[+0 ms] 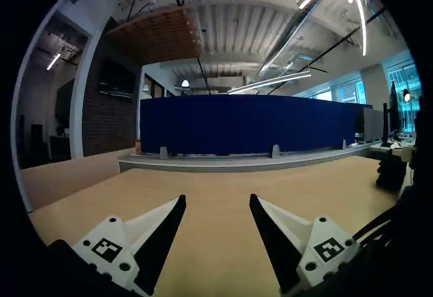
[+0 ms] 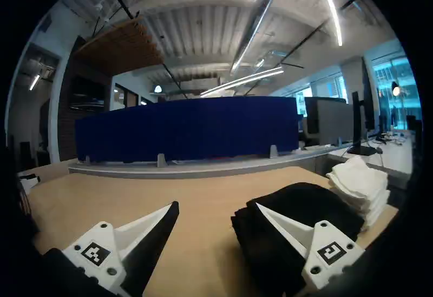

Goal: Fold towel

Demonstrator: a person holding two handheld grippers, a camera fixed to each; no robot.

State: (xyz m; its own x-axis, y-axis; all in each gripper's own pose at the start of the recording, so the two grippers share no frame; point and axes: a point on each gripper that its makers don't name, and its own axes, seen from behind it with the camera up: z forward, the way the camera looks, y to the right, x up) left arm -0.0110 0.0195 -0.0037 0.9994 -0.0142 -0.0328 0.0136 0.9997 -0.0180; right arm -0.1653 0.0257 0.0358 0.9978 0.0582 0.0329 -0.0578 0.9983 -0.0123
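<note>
Reach favoured the right hand-held gripper [image 2: 216,205]: the black towel stack [image 2: 303,210] lay just ahead, behind its right finger, with the white towel stack [image 2: 360,186] farther right on the desk [image 2: 205,183]. The left hand-held gripper [image 1: 217,197] seemed farther off. Both gaped wide, empty.

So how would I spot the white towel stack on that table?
Find the long blue partition, then the wooden table in front of it. At the table's right end, in the right gripper view, sit two folded piles. Yours is the white stack, right of the black pile.
</note>
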